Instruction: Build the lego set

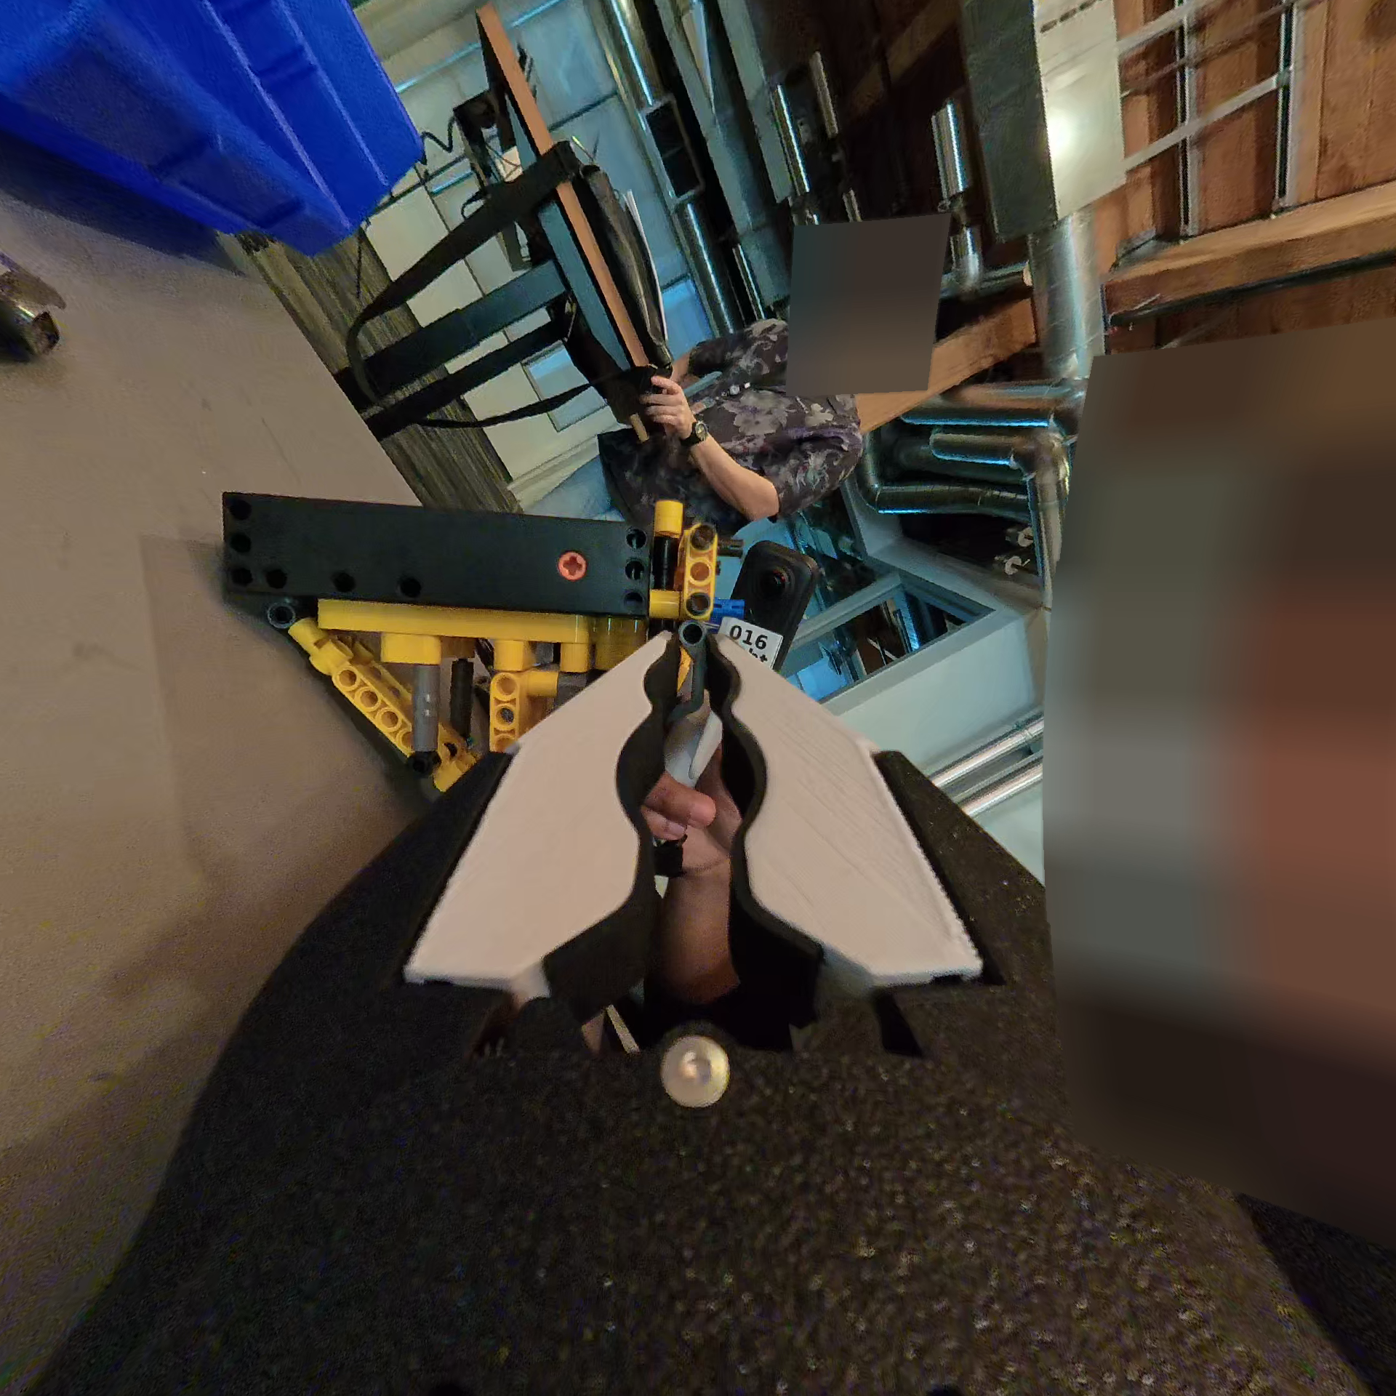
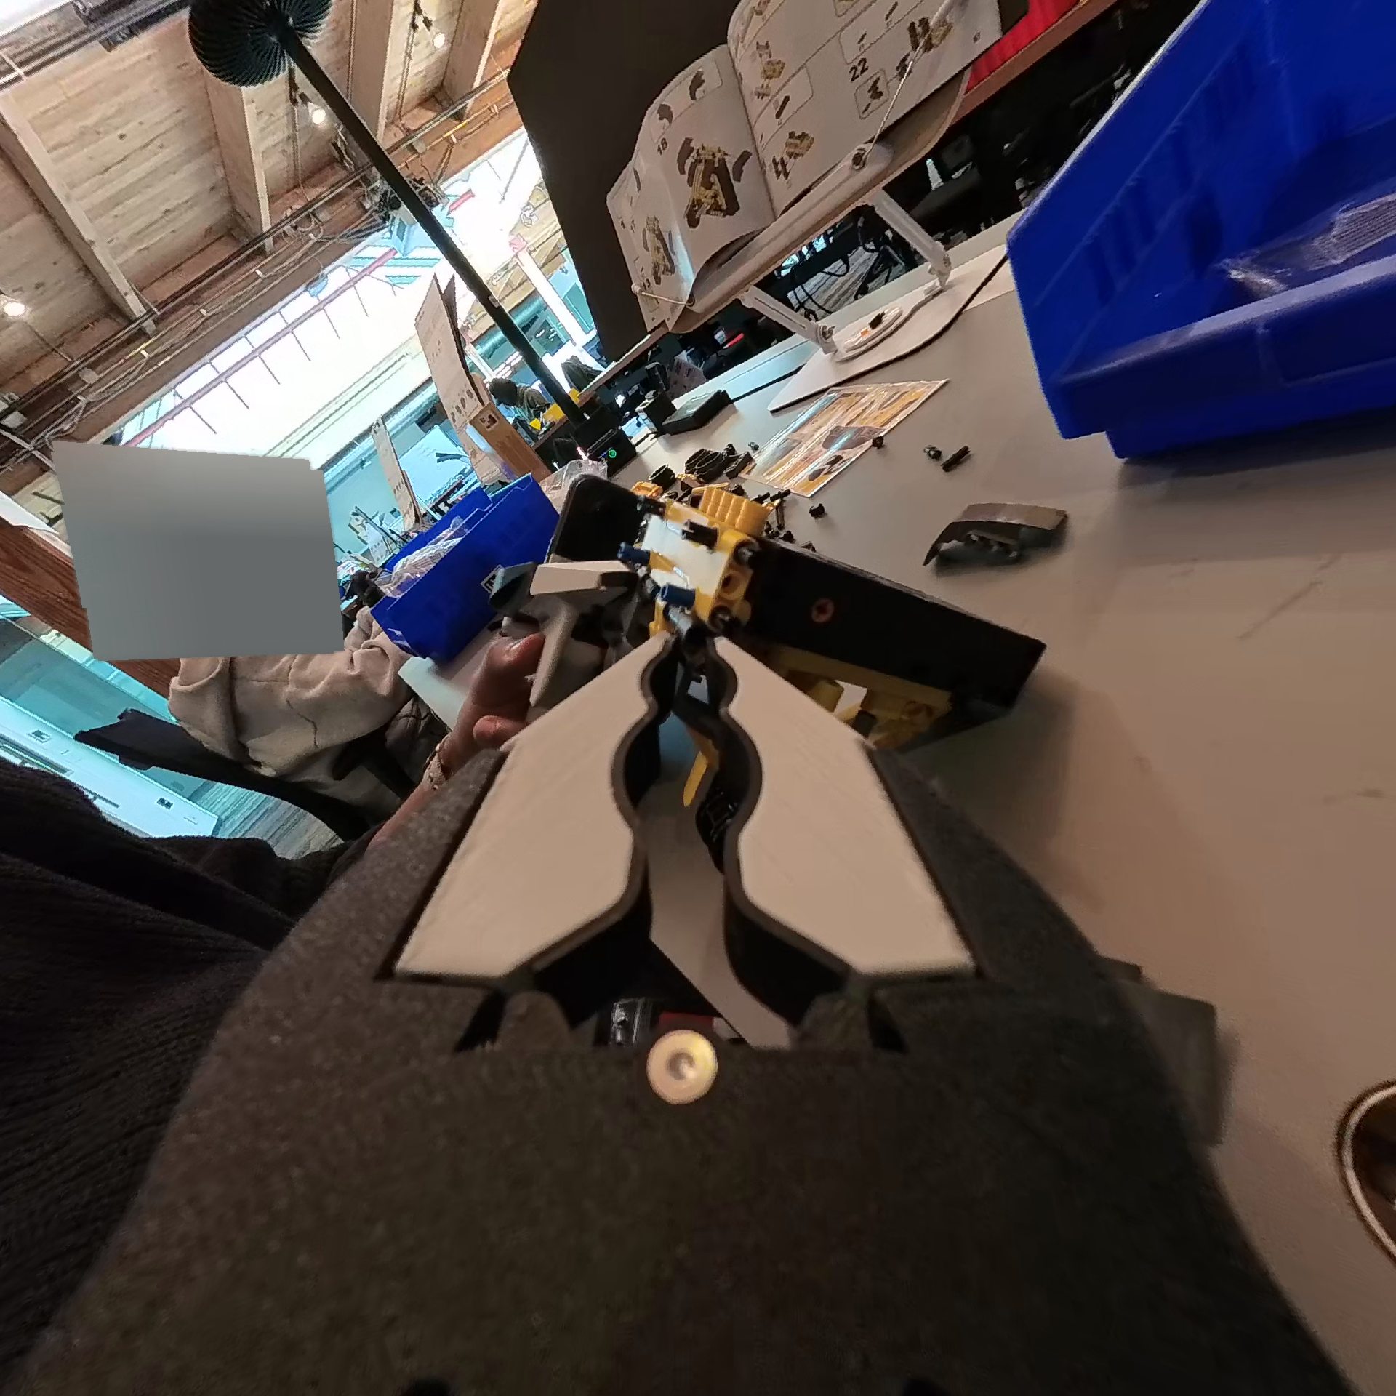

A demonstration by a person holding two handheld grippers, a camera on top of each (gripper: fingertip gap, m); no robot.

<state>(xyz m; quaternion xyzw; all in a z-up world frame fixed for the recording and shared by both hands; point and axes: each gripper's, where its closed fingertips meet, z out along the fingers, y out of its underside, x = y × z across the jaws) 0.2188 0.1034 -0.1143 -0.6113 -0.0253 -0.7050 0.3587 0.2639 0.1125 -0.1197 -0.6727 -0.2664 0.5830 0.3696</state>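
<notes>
A black and yellow building-brick model point(image 1: 453, 597) lies tilted at the grey table's point(image 1: 113, 680) edge. It also shows in the right wrist view point(image 2: 869, 612). My left gripper point(image 1: 693, 651) is shut on a thin dark grey beam point(image 1: 696, 665) at the model's near end. My right gripper point(image 2: 691, 646) is closed on dark pins at the model's yellow end block point(image 2: 706, 563). The left gripper's white fingers point(image 2: 574, 582) show beside that block, with a hand below. The right gripper's camera point(image 1: 774, 585) shows just past the model.
A big blue bin point(image 2: 1224, 249) stands at the table's far right, also in the left wrist view point(image 1: 189, 98). An open instruction booklet point(image 2: 755, 136) sits on a stand. Loose black pieces point(image 2: 718, 461), a leaflet point(image 2: 846, 430) and a dark curved panel point(image 2: 997, 532) lie beyond the model. A person point(image 1: 755, 430) sits behind. There is about 6 cm between the tips of the two grippers.
</notes>
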